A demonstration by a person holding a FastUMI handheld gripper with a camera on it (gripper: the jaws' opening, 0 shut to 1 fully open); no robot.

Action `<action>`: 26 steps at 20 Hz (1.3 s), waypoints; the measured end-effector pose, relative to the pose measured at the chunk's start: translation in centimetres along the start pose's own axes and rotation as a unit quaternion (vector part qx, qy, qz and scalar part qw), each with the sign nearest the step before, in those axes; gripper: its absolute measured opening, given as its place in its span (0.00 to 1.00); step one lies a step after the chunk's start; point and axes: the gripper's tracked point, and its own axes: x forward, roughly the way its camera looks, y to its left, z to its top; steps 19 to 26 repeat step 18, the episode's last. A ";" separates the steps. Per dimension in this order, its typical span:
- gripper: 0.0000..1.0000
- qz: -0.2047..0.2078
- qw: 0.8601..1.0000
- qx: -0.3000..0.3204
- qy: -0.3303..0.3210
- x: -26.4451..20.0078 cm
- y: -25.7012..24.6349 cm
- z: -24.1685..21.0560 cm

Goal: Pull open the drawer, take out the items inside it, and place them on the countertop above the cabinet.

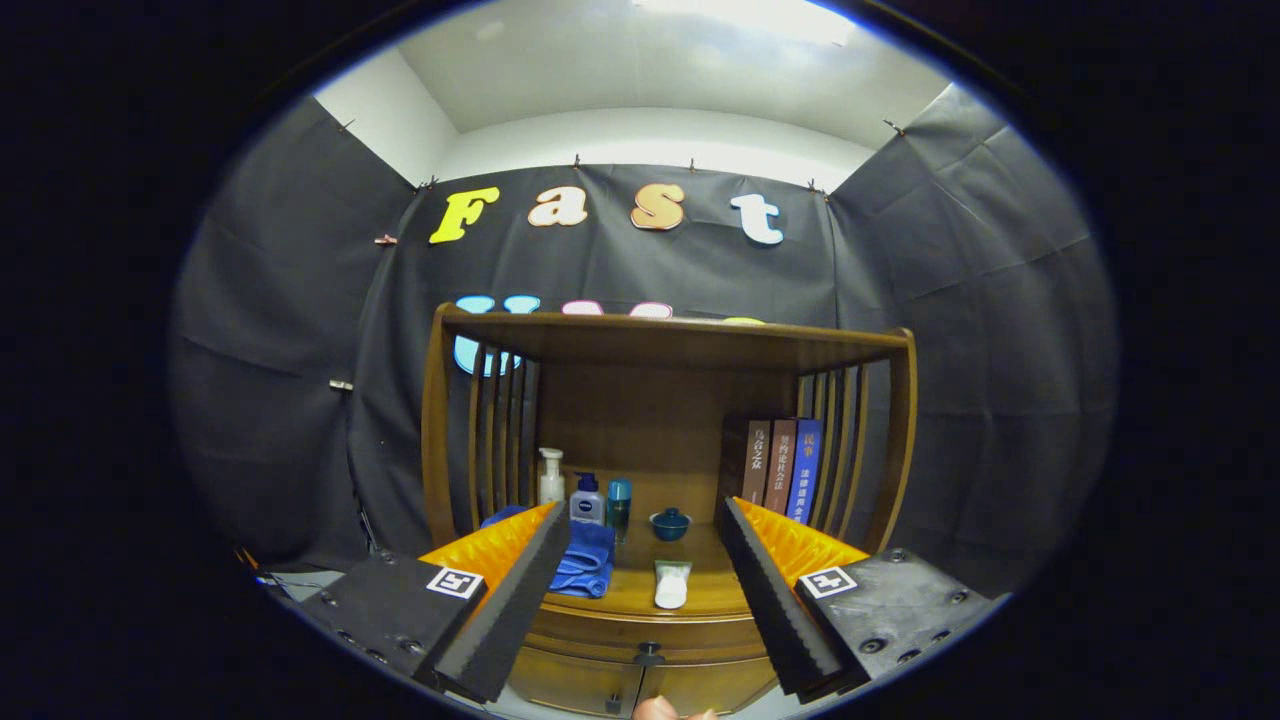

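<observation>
In the gripper view we hold the gripper [640,590] with its fingers wide apart, gripping nothing, open air between them. The drawer [648,634] sits closed at lower centre under the countertop [630,598], its long axis running left to right, its knob [648,656] facing us. A white tube [672,584] lies on the countertop near the front edge, pointing away from us.

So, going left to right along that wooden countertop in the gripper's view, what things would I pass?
Folded blue towel → white pump bottle → white bottle with blue cap → slim teal bottle → small blue lidded bowl → upright row of books. The open gripper frames them, above the shut wooden drawer.
</observation>
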 end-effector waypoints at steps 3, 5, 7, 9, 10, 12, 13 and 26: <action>0.99 0.000 1.000 0.014 -0.016 -0.9 0.0 2.3; 0.99 0.000 0.999 0.019 -0.031 -1.2 0.0 3.8; 0.99 0.002 0.999 0.017 -0.029 -1.4 0.2 4.0; 0.99 0.004 1.000 0.015 -0.021 -1.2 0.3 3.8; 0.99 0.004 1.000 0.014 -0.019 -1.1 0.4 3.7; 0.99 0.005 1.000 0.011 -0.014 -1.0 0.6 3.3; 0.99 0.006 1.000 0.012 -0.011 -0.9 0.8 3.1; 0.99 0.005 1.000 0.008 -0.007 -0.8 0.8 2.6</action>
